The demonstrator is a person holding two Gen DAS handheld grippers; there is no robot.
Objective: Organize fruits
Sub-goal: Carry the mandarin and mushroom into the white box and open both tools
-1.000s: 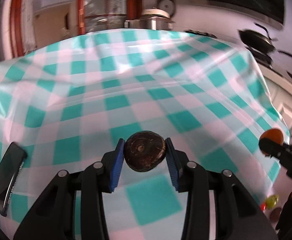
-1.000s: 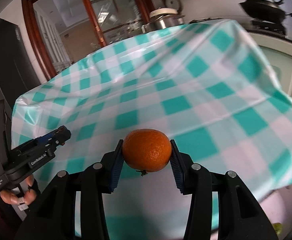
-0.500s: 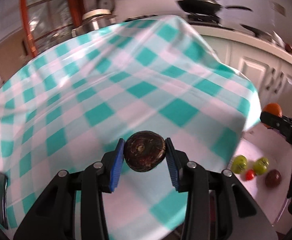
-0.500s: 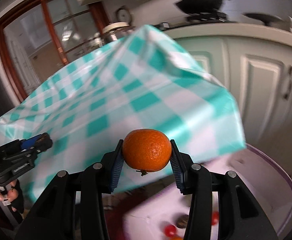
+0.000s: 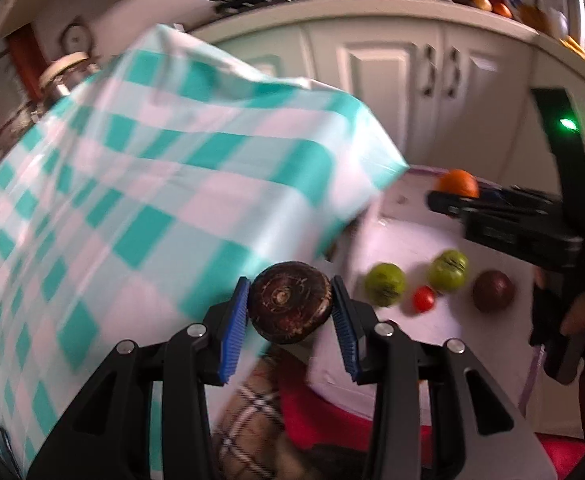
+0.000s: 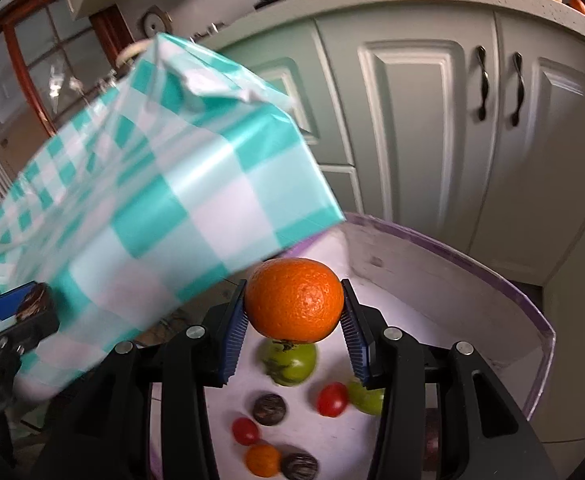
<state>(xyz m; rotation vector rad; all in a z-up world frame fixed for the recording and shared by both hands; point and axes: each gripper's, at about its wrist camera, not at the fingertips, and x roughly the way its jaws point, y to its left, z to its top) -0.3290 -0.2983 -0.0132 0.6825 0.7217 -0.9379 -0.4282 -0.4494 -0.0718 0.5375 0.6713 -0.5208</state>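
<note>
Carrying both fruits toward the white bin (image 6: 444,280), we work from the biggest thing down. Beside the bin, the table under its teal-checked cloth (image 5: 164,184) ends at a corner that overhangs the bin's near edge, and we judge that corner the main obstacle: each gripper should pass outside it, not under it.

The bin sits low next to the cupboard doors, with a purple-edged rim and a bare white floor toward its far wall. That open patch looks like the best landing place, since the near part already holds fruit.

Our right gripper (image 6: 294,316) is clamped on the orange (image 6: 294,300), which hangs directly above a green fruit (image 6: 292,364) in the bin. Releasing here would likely knock it, so we would shift toward bare floor, lower until the orange is close to the bottom, then ease the fingers apart.

Our left gripper (image 5: 290,312) grips a dark brown round fruit (image 5: 289,303), poised over the table corner and not yet above the bin. It should follow once the right side is out of the way.

Smallest are the red tomatoes (image 6: 332,399), light enough to roll at a nudge, so we keep the descent slow.
</note>
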